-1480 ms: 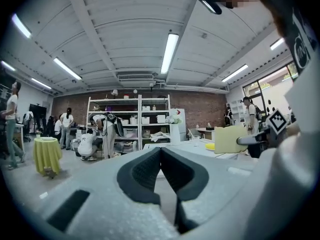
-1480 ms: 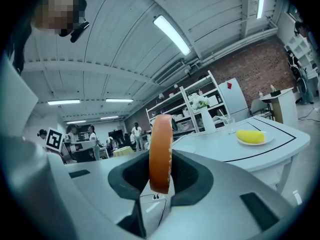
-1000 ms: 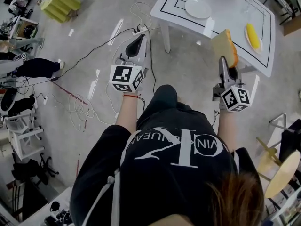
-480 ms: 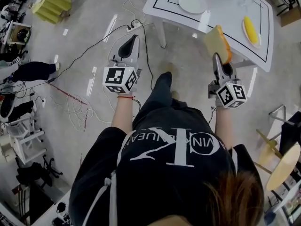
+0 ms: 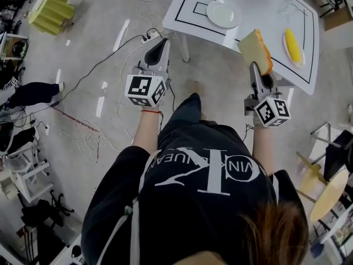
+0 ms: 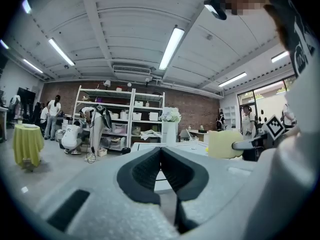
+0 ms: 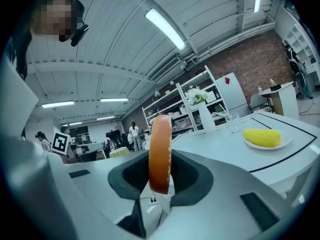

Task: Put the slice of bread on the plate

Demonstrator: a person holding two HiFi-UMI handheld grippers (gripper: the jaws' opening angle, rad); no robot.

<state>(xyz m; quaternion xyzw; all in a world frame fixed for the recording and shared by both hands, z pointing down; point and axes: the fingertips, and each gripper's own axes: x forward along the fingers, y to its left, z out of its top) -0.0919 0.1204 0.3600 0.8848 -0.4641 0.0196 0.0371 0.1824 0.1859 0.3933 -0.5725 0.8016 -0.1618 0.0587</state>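
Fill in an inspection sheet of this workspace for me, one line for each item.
Surface: white table with a black outline, mostly bare.
Job's things: slice of bread held upright at the table's near edge; empty plate near the table's left corner.
Clutter: yellow food on a second plate; a glass.
Grippers: right gripper shut on the bread; left gripper shut, empty.
Cables: power strip and loose cables on the floor.
Surroundings: yellow draped stand; shelves; people in the background.

Two plates (image 5: 223, 14), one bread slice (image 5: 253, 49), one corn (image 5: 293, 42).
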